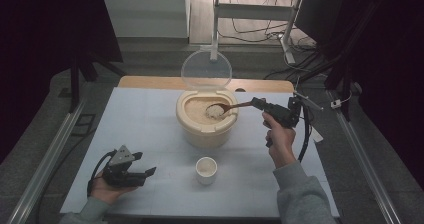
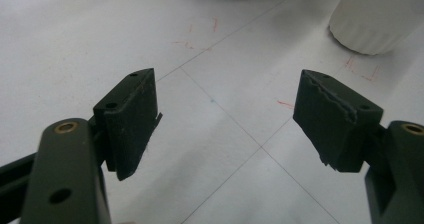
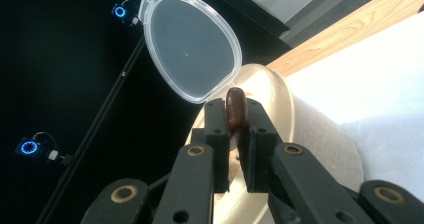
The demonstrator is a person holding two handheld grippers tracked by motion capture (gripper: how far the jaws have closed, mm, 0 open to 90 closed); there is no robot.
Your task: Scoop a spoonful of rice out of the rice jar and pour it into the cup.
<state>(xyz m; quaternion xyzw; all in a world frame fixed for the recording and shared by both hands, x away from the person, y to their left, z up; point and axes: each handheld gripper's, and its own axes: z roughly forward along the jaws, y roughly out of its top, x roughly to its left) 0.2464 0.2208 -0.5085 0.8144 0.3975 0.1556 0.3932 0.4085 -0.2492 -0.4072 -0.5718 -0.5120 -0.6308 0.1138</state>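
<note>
Spoon (image 1: 227,107) is clamped level in right tongs (image 1: 256,103); left tongs (image 1: 148,173) rest apart.

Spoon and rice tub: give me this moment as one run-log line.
right gripper shut on spoon | spoon bowl over rice in tub | lid up | left gripper open, idle | cup on table

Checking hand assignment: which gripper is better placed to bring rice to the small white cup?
Right. The right gripper is shut on the spoon, already loaded over the rice container. The left gripper rests open beside the cup.
</note>
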